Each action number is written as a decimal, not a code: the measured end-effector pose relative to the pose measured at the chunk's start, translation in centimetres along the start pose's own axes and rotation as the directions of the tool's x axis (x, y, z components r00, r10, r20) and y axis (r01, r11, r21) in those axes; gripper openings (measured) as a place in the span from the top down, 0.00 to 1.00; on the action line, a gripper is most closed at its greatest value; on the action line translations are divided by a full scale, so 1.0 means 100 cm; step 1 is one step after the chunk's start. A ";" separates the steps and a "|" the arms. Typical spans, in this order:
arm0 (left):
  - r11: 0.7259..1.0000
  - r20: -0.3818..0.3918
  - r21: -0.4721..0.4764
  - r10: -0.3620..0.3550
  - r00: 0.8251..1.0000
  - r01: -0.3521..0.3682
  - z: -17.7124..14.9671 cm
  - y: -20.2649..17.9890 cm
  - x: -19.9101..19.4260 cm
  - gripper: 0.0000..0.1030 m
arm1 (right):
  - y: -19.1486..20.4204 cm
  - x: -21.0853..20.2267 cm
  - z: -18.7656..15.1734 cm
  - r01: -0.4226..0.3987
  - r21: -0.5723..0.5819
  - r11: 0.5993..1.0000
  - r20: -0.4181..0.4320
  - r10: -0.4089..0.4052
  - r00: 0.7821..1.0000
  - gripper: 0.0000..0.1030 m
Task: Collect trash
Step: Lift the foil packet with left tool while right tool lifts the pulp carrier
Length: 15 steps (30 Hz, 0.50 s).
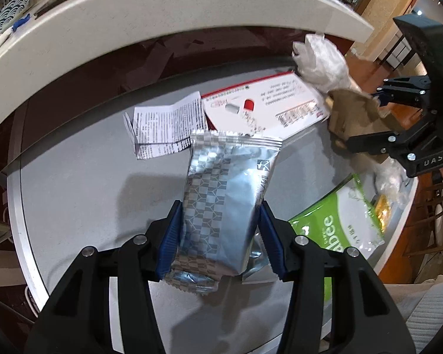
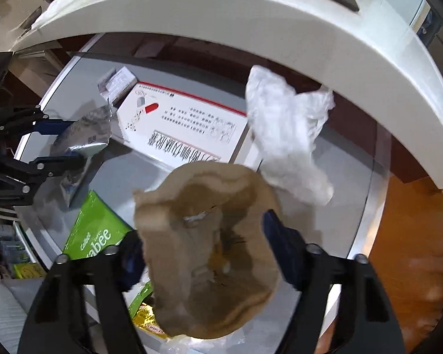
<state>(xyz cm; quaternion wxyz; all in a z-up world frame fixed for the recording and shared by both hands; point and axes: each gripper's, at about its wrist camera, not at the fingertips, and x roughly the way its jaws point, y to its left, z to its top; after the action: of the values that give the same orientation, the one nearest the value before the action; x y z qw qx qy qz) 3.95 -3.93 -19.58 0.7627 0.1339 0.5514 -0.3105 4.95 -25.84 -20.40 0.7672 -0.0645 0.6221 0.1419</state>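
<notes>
Over on the left, the folded paper leaflet lies flat on the round grey table, its right edge tucked against the white medicine box and its lower corner under the top of the silver wrapper. That wrapper is up off the table, and the left gripper is clamped on it, blue pads pressing both of its long sides, sealed end pointing toward the box.

Moving right, the white medicine box sits flat near the far side of the table, red stripe along its back edge, a red-and-white capsule printed on it. Just in front and to the right of the box, the green snack bag lies at the table's near rim, with a small yellow packet poking out beside it.

Right again: the brown paper bag, mouth gaping wide, is between the fingers of the right gripper. The left pad is pressed into the bag's rim; the right pad stands just clear of it on that side, so whether this gripper truly pinches the bag, I cannot tell. Beyond the bag, a crumpled white plastic bag rests against the box's right end, below the curved white counter.
</notes>
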 end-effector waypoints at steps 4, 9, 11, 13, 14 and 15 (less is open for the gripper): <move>1.000 0.004 -0.001 -0.001 1.000 0.001 -0.004 -0.002 0.000 0.50 | 0.000 -0.013 0.002 0.000 0.019 1.000 0.039 -0.001 0.999 0.10; 1.000 0.001 -0.011 -0.004 1.000 0.004 -0.006 0.000 -0.001 0.50 | -0.007 -0.031 -0.002 0.000 0.017 1.000 0.077 -0.001 0.997 0.04; 1.000 0.003 -0.015 -0.008 1.000 0.008 -0.004 0.001 0.000 0.50 | -0.002 -0.032 -0.005 0.020 -0.019 1.000 0.086 -0.018 0.996 0.04; 1.000 0.005 -0.019 -0.015 1.000 0.015 -0.002 0.002 0.000 0.50 | 0.004 -0.034 -0.010 0.078 -0.081 0.994 0.108 -0.069 0.992 0.04; 1.000 0.006 -0.020 -0.016 1.000 0.017 -0.001 0.003 -0.001 0.50 | 0.006 -0.034 -0.009 0.080 -0.099 0.992 0.105 -0.070 0.992 0.06; 1.000 0.007 -0.022 -0.017 1.000 0.017 -0.001 0.004 -0.001 0.50 | 0.009 -0.032 -0.010 0.071 -0.110 0.991 0.104 -0.060 0.993 0.16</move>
<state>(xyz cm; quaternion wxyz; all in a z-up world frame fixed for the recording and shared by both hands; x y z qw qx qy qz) 4.06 -3.53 -19.57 0.7634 0.1197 0.5531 -0.3115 3.20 -25.72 -17.48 0.7968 -0.1212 0.5714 0.1548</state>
